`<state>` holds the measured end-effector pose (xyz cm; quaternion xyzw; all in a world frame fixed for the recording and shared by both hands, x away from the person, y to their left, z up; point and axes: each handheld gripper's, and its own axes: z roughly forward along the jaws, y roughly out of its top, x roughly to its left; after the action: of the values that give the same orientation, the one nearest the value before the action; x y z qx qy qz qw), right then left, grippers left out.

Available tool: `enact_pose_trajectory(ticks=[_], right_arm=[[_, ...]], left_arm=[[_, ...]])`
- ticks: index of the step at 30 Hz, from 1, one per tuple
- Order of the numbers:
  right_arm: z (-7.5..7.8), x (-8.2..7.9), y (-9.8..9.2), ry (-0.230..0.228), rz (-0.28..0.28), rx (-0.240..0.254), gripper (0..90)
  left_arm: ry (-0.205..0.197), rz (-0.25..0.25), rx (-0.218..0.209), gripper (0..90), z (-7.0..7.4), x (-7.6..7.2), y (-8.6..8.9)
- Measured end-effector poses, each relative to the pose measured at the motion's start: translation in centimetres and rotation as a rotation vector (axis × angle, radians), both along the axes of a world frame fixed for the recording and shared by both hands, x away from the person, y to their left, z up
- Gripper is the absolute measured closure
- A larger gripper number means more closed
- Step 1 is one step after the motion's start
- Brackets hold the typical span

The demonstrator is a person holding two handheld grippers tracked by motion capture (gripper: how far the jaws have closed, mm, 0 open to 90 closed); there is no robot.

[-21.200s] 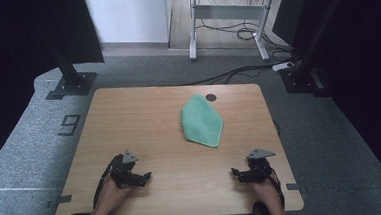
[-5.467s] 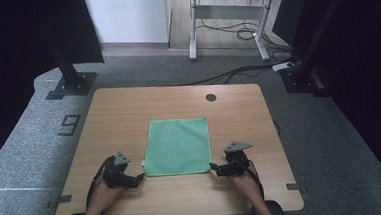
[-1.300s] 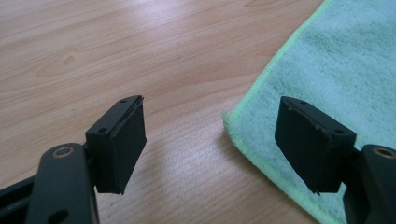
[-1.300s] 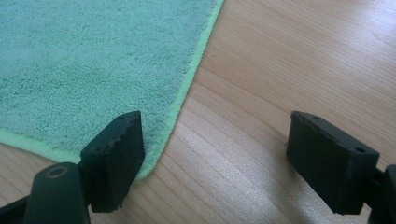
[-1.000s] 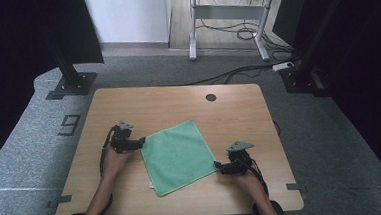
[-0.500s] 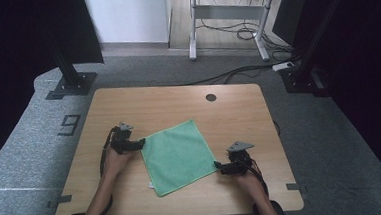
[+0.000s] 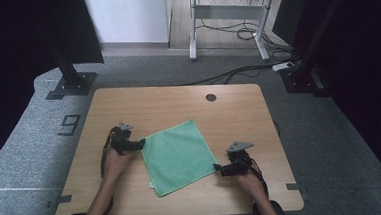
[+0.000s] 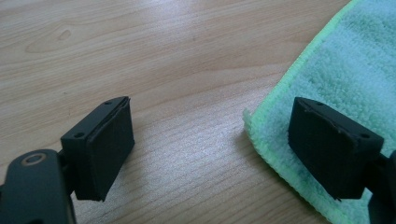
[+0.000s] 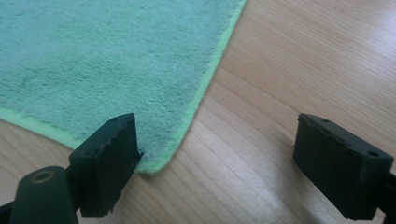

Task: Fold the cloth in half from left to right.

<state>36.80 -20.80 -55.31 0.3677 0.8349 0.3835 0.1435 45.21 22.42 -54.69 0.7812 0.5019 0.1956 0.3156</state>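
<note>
— Two grippers, how do they stand?
— Left gripper (image 7: 141,143) and right gripper (image 7: 217,169) have just spread, pinching nothing.
— And the square fluffy green microfibre cloth (image 7: 176,156)?
— Flat, turned diagonally on the smooth wood-grain table (image 7: 168,106), corners at both grippers.

A light wooden table (image 7: 178,108) with rounded corners stands on grey carpet (image 7: 40,146). A small round dark hole (image 7: 211,97) sits near the table's far edge. A white digit nine (image 7: 69,125) marks the floor at its left. Beyond, black stand feet (image 7: 69,86) rest on the carpet, and a white-legged desk (image 7: 223,20) stands over tangled dark cables (image 7: 234,34).
</note>
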Motion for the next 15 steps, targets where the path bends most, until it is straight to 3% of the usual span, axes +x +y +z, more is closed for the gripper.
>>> enact_pose_trajectory(ticks=[9, 15], right_arm=[[0.8, -0.4, 0.7, -0.006, 0.02, 0.016, 11.5], [1.1, -0.7, 1.7, 0.009, 0.077, 0.016, 13.4]], left_arm=[[0.0, 0.0, 0.0, 14.5, 0.0, 0.0, 0.0], [0.001, 0.0, 0.0, 14.4, 0.0, 0.0, 0.0]])
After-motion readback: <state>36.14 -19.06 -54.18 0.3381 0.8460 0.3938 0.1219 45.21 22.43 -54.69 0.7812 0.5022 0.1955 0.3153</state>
